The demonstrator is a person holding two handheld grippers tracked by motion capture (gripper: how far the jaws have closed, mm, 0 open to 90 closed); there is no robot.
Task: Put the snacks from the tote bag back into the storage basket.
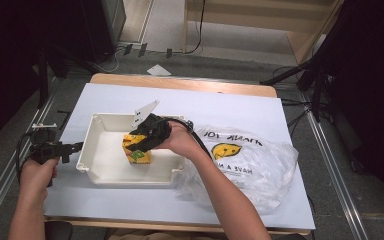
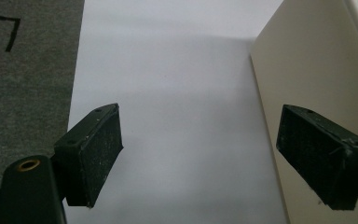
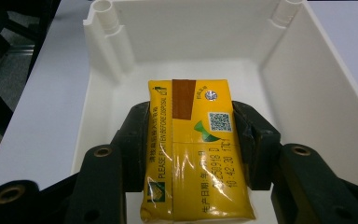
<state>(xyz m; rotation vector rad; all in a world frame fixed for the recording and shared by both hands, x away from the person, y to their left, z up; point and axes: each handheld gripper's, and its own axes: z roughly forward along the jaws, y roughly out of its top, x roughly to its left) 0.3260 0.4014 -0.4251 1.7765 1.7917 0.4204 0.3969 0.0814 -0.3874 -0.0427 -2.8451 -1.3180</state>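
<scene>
- High view: right gripper (image 1: 141, 144) is down inside the white tray (image 1: 96, 150), clamped on a yellow drink carton (image 1: 136, 150). Carton sits upright near the tray's middle, slightly toward its right wall.
- High view: grey three-cornered plate on top of the right gripper sticks up over the tray's far wall; its black cable loops back along the forearm.
- High view: left gripper (image 1: 76, 147) is outside the tray, just beside the left wall, low over the worktop (image 1: 280, 130), nothing in it.
- High view: crumpled clear plastic bag (image 1: 250, 165) with a yellow smiley print lies right of the tray, touching its right side; the right forearm crosses over the bag's near-left part.
- High view: white sheet covers most of the worktop; grey floor with a paper scrap (image 1: 158, 70) beyond the far edge; dark stands at both sides.
- Left gripper view: left gripper (image 2: 200, 158) jaws spread wide, bare white sheet between them. Tray outer wall (image 2: 317, 79) right beside the right-hand jaw; contact can't be told. Grey floor (image 2: 23, 84) with a black mark at left.
- Right gripper view: right gripper (image 3: 193, 154) pads press both long sides of the carton (image 3: 193, 158), held firmly. Carton's top face toward camera: brown strip, foil straw hole, QR code, printed date.
- Right gripper view: tray walls (image 3: 289, 79) surround the carton on three sides, tray floor bare beyond it; corner posts at the far wall.
</scene>
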